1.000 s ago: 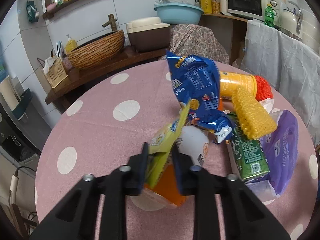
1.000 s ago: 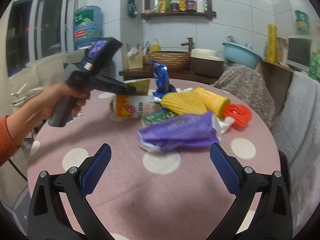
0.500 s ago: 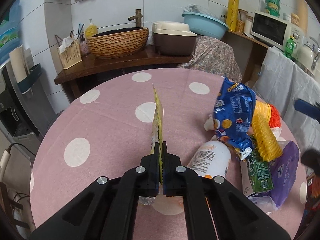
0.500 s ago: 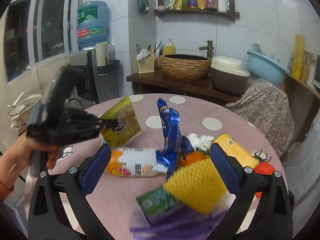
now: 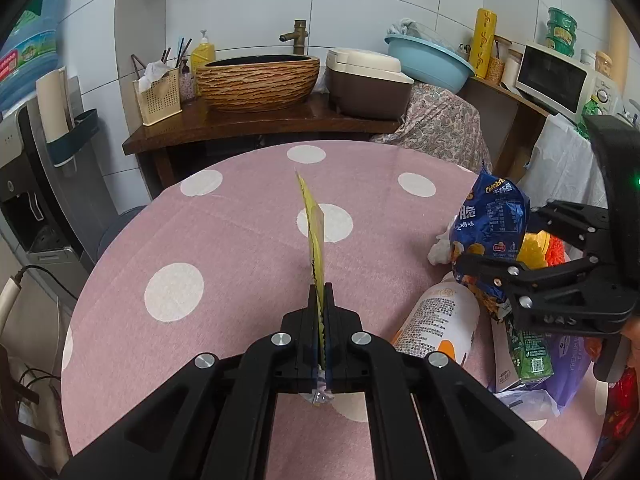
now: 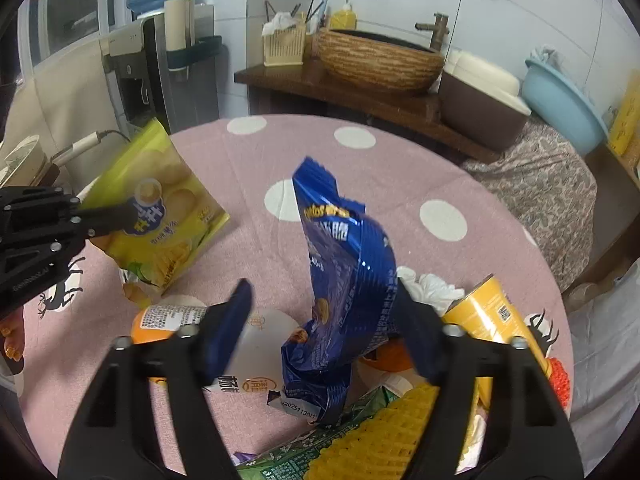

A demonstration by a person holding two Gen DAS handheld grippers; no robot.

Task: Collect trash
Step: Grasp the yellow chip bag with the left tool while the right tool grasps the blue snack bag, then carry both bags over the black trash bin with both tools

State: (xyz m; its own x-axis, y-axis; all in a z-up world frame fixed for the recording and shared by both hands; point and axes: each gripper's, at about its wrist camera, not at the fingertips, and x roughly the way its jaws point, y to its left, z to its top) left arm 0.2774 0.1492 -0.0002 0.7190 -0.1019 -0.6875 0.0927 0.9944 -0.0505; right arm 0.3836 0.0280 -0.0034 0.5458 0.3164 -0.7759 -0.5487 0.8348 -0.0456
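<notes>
Lifted clear, yellow chip bag (image 6: 160, 216) stays pinched in left gripper (image 5: 320, 312); right gripper (image 6: 320, 320) gapes around crumpled blue bag (image 6: 344, 280).

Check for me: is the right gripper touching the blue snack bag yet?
Cannot tell. In the right wrist view the right gripper straddles the blue snack bag, jaws open; its right pad overlaps the bag's edge, contact unclear.

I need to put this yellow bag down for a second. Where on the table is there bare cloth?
Bare polka-dot tablecloth runs ahead and left of the left hand-held gripper, toward the wooden counter. The right side is crowded: blue chip bag, white-and-orange bottle, green carton, purple bag, right hand-held gripper.
</notes>
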